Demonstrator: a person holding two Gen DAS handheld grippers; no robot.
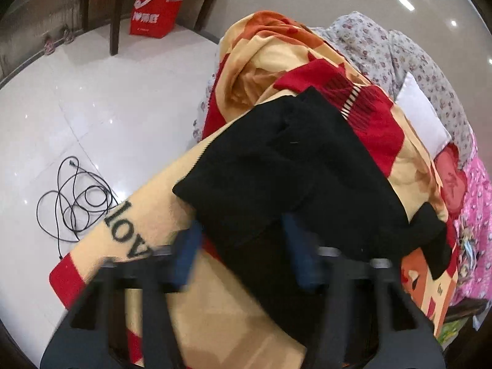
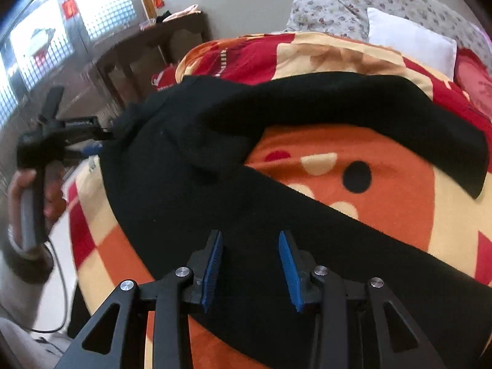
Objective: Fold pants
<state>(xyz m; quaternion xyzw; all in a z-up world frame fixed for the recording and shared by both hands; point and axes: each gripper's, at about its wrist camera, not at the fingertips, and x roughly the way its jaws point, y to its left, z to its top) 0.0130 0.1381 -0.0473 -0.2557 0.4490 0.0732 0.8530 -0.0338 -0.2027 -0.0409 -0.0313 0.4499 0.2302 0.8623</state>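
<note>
Black pants (image 2: pixel 233 160) lie spread on a red, orange and cream blanket (image 2: pixel 399 203) on a bed. One leg runs toward the lower right, the other arcs across the top to the right. My right gripper (image 2: pixel 250 240) is open, its blue pads just above the nearer leg, holding nothing. In the left wrist view the pants (image 1: pixel 276 166) lie bunched. My left gripper (image 1: pixel 243 230) is open with the pants' edge between its blurred blue pads. It also shows in the right wrist view (image 2: pixel 98 144) at the pants' left end, held by a hand.
A white pillow (image 2: pixel 412 40) and floral bedding (image 2: pixel 338 3) lie at the bed's far end. A black cable (image 1: pixel 77 196) coils on the white tiled floor left of the bed. A red bag (image 1: pixel 153 12) and chair legs stand farther back.
</note>
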